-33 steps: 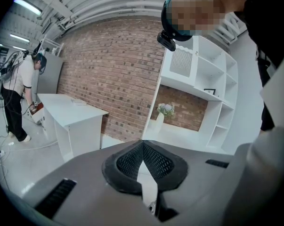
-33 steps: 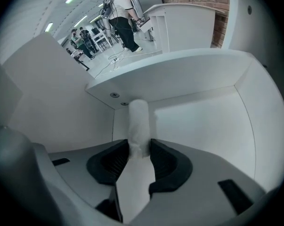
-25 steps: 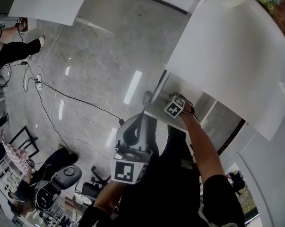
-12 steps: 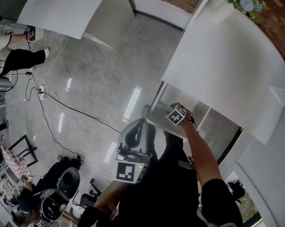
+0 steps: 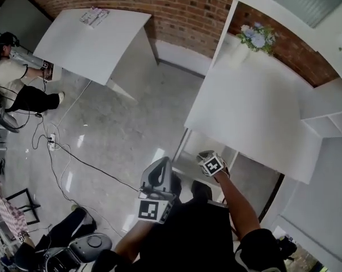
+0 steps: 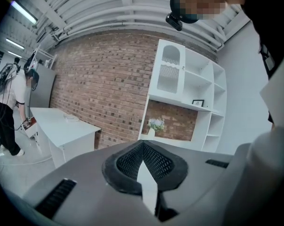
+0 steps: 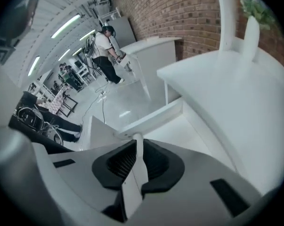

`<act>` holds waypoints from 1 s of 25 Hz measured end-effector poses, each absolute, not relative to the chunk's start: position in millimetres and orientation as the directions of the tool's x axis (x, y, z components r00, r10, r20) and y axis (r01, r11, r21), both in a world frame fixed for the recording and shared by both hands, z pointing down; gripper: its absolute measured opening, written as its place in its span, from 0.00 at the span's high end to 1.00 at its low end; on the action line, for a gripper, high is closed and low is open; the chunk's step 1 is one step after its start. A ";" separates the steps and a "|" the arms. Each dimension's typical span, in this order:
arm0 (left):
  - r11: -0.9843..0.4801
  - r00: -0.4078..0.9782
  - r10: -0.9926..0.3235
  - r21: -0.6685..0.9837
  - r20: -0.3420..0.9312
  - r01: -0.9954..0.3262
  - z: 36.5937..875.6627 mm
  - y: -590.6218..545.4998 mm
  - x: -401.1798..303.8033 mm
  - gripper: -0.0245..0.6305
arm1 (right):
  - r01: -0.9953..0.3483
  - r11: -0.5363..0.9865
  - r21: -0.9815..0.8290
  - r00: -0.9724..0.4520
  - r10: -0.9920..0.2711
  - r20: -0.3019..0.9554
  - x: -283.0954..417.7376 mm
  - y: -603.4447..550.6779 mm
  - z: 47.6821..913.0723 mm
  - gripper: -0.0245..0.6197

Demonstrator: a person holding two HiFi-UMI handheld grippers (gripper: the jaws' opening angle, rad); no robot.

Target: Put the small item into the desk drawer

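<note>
The white desk (image 5: 256, 112) has its drawer (image 5: 202, 144) pulled out beneath the top. My right gripper (image 5: 205, 156) is at the drawer's near edge. In the right gripper view its jaws (image 7: 136, 147) are closing, and the black pads sit on either side of the thin white edge of the drawer front (image 7: 134, 138), touching it. The drawer's inside (image 7: 184, 133) looks bare in what shows. My left gripper (image 5: 161, 164) is held up left of the drawer, apart from it, its pads (image 6: 142, 160) together at the tip. No small item shows in any view.
A vase of flowers (image 5: 251, 38) stands at the desk's far edge by the brick wall. White shelves (image 5: 329, 118) are at the right. A second white desk (image 5: 91, 38), a person (image 5: 12, 78) and floor cables (image 5: 74, 152) lie to the left.
The head view has tilted up, showing the brick wall and the vase. Both grippers keep their places by the drawer.
</note>
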State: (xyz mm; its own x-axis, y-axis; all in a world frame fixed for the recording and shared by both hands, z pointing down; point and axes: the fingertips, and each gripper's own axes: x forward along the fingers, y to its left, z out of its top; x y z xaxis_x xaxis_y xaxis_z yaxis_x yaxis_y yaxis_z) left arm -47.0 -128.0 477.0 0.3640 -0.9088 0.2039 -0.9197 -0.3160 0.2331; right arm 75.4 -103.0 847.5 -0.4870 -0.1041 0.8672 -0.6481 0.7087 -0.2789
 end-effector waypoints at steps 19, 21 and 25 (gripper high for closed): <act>-0.369 0.399 -0.910 0.223 0.110 -0.902 406.5 -99.9 -39.4 0.93 | -0.842 0.510 -0.178 -0.536 -0.745 0.397 116.8 -144.4 507.9 0.94; -0.376 0.409 -0.905 0.227 0.120 -0.898 404.5 -95.9 -35.4 0.93 | -0.854 0.498 -0.153 -0.518 -0.781 0.348 122.4 -135.9 481.5 0.94; -0.412 0.439 -0.896 0.237 0.070 -0.880 393.2 -94.4 -23.8 0.93 | -0.876 0.464 -0.130 -0.482 -0.838 0.257 130.2 -110.9 438.1 0.94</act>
